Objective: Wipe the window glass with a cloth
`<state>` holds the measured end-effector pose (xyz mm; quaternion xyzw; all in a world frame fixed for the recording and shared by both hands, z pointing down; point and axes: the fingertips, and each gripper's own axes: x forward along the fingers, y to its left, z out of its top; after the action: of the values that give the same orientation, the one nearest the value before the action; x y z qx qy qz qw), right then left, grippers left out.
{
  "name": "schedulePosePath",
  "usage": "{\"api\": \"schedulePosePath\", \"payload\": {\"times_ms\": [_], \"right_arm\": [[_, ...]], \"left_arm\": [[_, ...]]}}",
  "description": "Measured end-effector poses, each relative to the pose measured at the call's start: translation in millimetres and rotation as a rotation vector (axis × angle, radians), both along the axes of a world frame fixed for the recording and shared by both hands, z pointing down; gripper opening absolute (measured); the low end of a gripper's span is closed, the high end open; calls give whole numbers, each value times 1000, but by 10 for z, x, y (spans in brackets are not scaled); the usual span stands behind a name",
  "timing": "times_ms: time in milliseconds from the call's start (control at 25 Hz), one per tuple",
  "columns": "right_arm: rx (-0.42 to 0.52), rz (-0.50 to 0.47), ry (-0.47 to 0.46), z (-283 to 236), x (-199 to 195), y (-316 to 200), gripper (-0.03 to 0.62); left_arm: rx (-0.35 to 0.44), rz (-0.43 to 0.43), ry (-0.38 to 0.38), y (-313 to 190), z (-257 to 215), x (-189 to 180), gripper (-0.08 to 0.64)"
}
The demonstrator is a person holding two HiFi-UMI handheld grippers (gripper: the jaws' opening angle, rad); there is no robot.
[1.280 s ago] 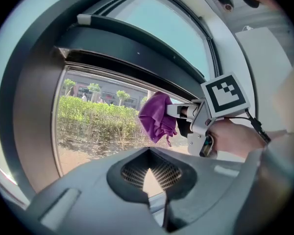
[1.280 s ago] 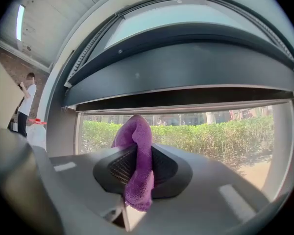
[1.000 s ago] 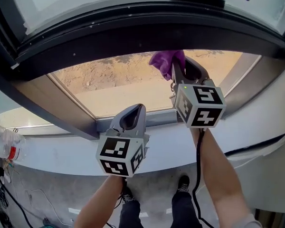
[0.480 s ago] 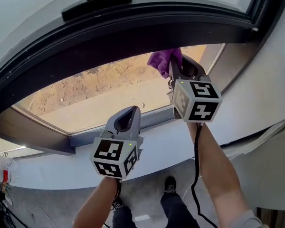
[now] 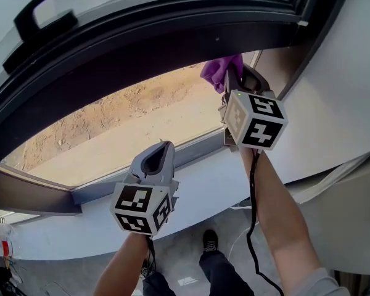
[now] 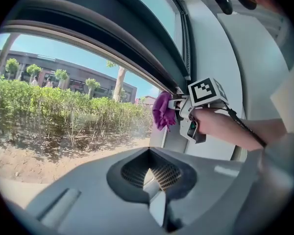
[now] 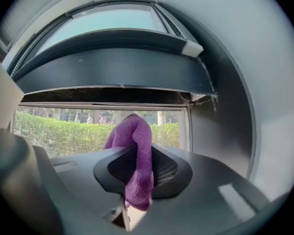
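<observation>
1. A dark window frame (image 5: 172, 36) arches overhead. Its window glass (image 5: 129, 125) looks out on sandy ground (image 5: 105, 106) and a green hedge (image 6: 63, 116). A pale sill (image 5: 197, 187) runs below, and a white wall (image 5: 339, 97) stands at the right.
2. The right claw (image 5: 232, 78) is up at the pane's upper right corner, clamped on the purple cloth (image 5: 219, 69). The cloth bunches above the jaws, close to the glass; contact cannot be told.
3. The left claw (image 5: 161, 148) sits lower, over the sill, its jaws together on nothing.
4. A black handle (image 5: 40, 17) sits on the upper sash, well apart from both claws. A black cable (image 5: 253, 227) hangs below the right claw.
</observation>
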<state>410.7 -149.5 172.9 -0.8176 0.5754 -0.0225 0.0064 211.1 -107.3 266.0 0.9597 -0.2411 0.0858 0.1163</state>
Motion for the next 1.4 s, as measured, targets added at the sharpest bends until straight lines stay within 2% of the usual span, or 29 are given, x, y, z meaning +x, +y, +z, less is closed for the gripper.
{"api": "schedulePosePath", "payload": {"times_ms": [240,480,680,880,1000,1120,1240,1400], "right_arm": [[22,133,-24,-1,414,3,89],[17,229,-7,-30,672,65,87],[-2,278,-36,2,861,104,86],[-9,282,-53,47,797,156,86],[6,243,-41,92,543,246,86],[13,166,-1,130,67,274,87],[14,65,23,144,-550,240,87],[3,-137,35,192,-1575,10,87]], "left_arm": [[-2,25,-43,56,130,267,0],[-8,63,-31,141,115,583,0],[-19,69,-27,146,133,665,0],[-16,55,-27,143,145,561,0],[-13,18,-25,84,169,300,0],[-18,-31,-23,-13,184,-70,0],[-11,-84,-25,-115,148,-504,0],[-15,-192,-31,-234,141,-1231,0]]}}
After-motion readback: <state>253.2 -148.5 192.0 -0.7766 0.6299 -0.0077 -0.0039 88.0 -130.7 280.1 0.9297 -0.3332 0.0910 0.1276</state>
